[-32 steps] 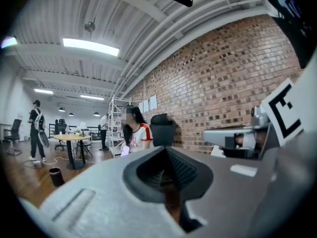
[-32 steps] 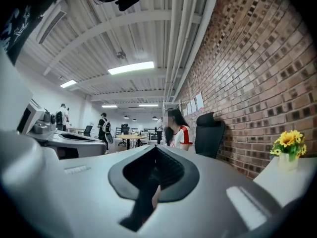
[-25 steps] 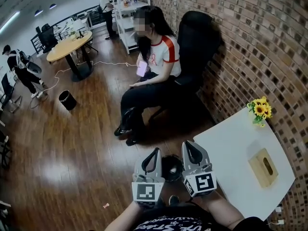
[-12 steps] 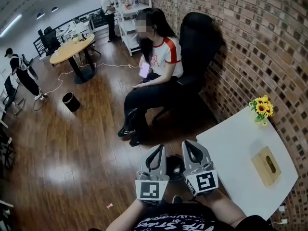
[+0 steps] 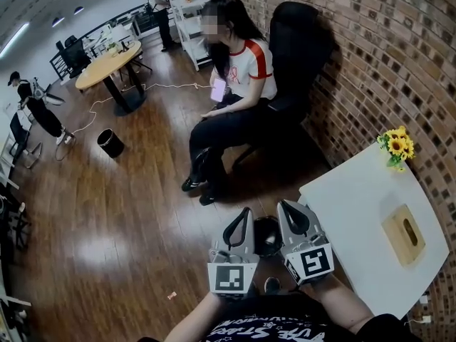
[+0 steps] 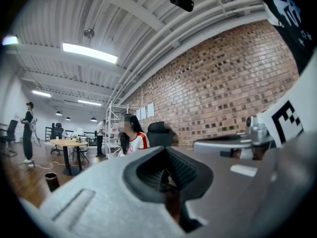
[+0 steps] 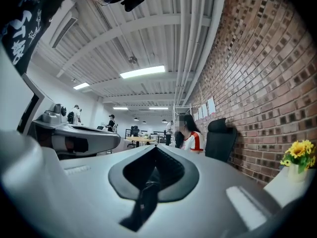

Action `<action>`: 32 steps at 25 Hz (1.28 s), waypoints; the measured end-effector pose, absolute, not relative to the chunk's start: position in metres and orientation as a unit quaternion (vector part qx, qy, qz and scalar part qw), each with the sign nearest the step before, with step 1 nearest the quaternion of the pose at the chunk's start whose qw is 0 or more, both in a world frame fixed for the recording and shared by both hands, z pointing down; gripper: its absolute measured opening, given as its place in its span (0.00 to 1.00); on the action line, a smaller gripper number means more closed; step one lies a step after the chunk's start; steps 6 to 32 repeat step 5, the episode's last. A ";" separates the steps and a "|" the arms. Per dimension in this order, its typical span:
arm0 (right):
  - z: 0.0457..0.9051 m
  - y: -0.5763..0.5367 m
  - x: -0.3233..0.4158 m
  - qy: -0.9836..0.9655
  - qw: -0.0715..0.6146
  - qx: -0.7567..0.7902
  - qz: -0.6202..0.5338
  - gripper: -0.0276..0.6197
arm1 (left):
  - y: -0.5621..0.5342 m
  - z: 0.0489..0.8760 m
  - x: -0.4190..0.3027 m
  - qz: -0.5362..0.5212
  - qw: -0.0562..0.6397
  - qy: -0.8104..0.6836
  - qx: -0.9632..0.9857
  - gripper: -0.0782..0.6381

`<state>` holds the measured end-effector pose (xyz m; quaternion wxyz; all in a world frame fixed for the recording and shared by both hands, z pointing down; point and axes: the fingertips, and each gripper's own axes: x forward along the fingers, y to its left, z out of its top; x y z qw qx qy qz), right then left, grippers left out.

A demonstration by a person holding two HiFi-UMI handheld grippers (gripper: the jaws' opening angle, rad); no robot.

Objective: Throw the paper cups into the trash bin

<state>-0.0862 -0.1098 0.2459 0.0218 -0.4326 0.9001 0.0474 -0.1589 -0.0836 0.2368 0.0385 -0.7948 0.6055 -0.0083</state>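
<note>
While no paper cups show in any view, both tongs are empty.
Jaws of left gripper (image 5: 246,211) and right gripper (image 5: 284,205) pressed together, held level; trash bin (image 5: 268,236) on floor just beyond them, beside white table (image 5: 356,209). Cups are likely light, thin-walled and crushable, so pinch gently at the rim.

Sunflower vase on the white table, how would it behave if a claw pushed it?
Probably top-heavy: the sunflower vase carries wide blooms over a small base, so a high push would likely tip it. It stands near the white table's corner, so sliding could drop it. Likely light, though any water inside cannot be seen.
</note>
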 end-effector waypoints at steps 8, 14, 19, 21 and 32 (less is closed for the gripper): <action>0.246 -0.113 -0.090 0.903 0.021 -0.427 0.048 0.05 | -0.086 0.232 -0.165 -0.003 0.044 0.610 -0.791 0.12; 0.246 -0.113 -0.090 0.903 0.021 -0.427 0.048 0.05 | -0.086 0.232 -0.165 -0.003 0.044 0.610 -0.791 0.12; 0.246 -0.113 -0.090 0.903 0.021 -0.427 0.048 0.05 | -0.086 0.232 -0.165 -0.003 0.044 0.610 -0.791 0.12; 0.246 -0.113 -0.090 0.903 0.021 -0.427 0.048 0.05 | -0.086 0.232 -0.165 -0.003 0.044 0.610 -0.791 0.12; 0.246 -0.113 -0.090 0.903 0.021 -0.427 0.048 0.05 | -0.086 0.232 -0.165 -0.003 0.044 0.610 -0.791 0.12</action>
